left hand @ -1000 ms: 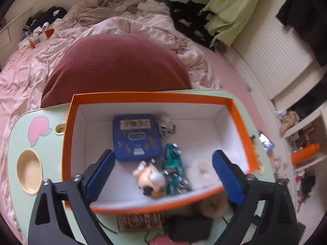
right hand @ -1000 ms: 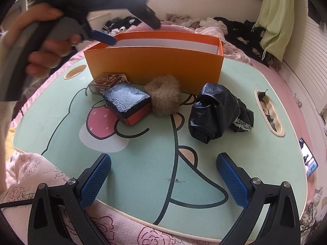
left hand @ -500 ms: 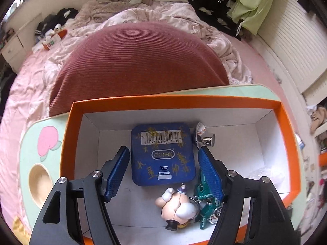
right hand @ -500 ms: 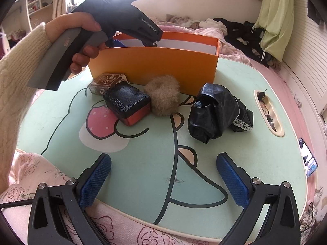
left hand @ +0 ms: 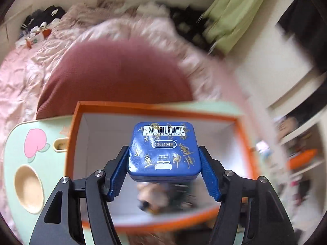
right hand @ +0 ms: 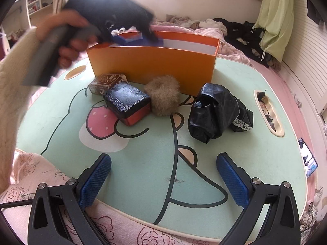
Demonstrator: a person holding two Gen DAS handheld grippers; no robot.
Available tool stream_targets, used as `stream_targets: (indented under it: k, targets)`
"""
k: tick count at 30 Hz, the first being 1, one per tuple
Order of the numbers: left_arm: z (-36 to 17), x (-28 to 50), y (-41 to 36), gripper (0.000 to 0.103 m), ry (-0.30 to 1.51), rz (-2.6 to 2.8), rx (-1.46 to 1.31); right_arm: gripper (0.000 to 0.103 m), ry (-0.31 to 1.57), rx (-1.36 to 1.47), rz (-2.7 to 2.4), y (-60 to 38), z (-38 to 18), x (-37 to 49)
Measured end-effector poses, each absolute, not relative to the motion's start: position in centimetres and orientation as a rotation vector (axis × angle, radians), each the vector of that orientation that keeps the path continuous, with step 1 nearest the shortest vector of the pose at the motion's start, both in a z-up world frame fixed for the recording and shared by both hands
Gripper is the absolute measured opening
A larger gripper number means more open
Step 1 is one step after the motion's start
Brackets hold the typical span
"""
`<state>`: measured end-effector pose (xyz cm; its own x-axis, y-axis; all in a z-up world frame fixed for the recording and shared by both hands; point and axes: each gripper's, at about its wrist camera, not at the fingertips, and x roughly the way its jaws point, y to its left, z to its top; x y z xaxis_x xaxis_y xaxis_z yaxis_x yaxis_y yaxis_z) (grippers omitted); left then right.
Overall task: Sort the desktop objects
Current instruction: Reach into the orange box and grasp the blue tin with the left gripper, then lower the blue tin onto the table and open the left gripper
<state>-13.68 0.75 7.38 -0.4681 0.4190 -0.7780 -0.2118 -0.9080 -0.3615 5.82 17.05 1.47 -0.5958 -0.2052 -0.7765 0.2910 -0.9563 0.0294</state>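
Note:
My left gripper is shut on a blue square tin and holds it above the inside of the orange box. A small figurine lies blurred in the box below it. In the right wrist view the left gripper sits over the orange box with the blue tin in it. My right gripper is open and empty over the green table's front edge. In front of the box lie a brown packet, a black-lidded red box, a furry scrunchie and a black bag.
A dark red cushion and rumpled pink bedding lie behind the table. The table has a round cup recess at its left and a slot tray at its right. A phone lies off the right edge.
My left gripper went down into the box, shut on the blue tin and lifted it off the box floor. My right gripper stayed still and open.

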Motion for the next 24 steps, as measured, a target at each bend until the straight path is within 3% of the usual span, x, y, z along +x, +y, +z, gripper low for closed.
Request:
stream_targets:
  k: [7, 16, 24]
  targets:
    - [11.5, -5.4, -1.4, 0.066, -0.34, 2.388, -1.087, 0.103, 0.146, 1.235, -2.578, 17.0, 1.4, 5.8]
    - [5.0, 2.0, -2.4, 0.066, -0.21, 2.407, -1.187, 0.103, 0.144, 1.235, -2.58, 17.0, 1.4, 5.9]
    - [1.9, 2.6, 0.4, 0.066, -0.054, 2.399, -1.239, 0.103, 0.141, 1.235, -2.58, 17.0, 1.4, 5.9]
